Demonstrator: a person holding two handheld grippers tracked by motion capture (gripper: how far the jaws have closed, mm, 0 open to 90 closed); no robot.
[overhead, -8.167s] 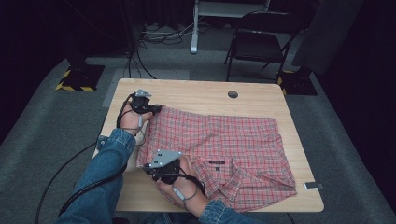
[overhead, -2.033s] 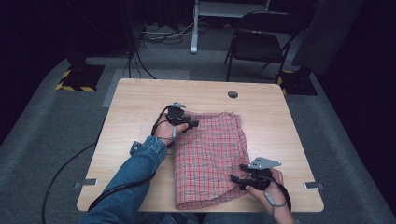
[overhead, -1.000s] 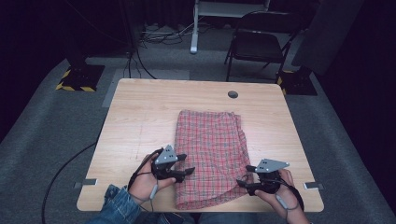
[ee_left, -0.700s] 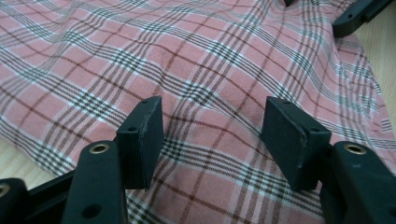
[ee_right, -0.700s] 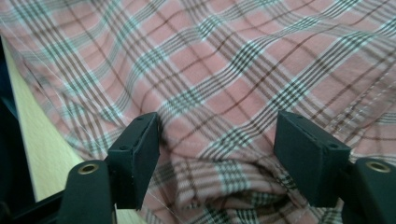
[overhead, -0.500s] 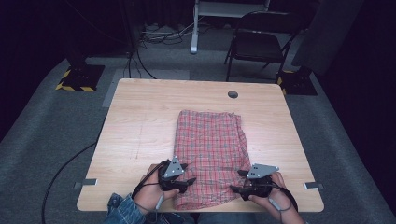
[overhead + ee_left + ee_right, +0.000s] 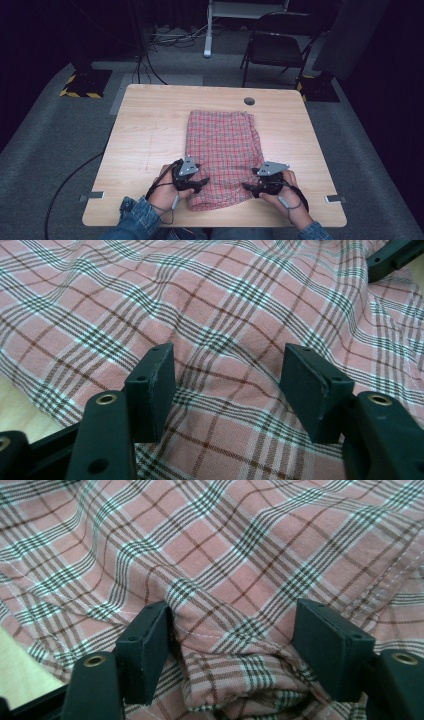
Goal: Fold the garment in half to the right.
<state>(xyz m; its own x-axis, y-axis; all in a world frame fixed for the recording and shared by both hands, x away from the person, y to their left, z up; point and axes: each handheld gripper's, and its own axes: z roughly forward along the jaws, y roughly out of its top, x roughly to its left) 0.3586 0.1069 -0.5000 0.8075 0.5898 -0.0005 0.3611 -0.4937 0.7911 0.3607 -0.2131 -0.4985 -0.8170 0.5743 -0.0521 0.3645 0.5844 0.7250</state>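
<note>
Both grippers at the folded shirt's near end

The plaid shirt (image 7: pixel 222 150) lies folded mid-bench, reaching toward the near edge. Left hand-held gripper (image 7: pixel 199 183) and right hand-held gripper (image 7: pixel 248 186) stand apart over its near corners, gripping nothing; closing on only the top layer could undo the fold.

- The high view looks forward and down from above the person's side of the worktop (image 7: pixel 150 130), taking in the whole top and the floor beyond.
- The left gripper view rides the left hand-held gripper (image 7: pixel 230 385), very close over the plaid cloth (image 7: pixel 210 310).
- The right gripper view rides the right hand-held gripper (image 7: pixel 240 645), equally close.
- All three views share the cloth's near end.
</note>
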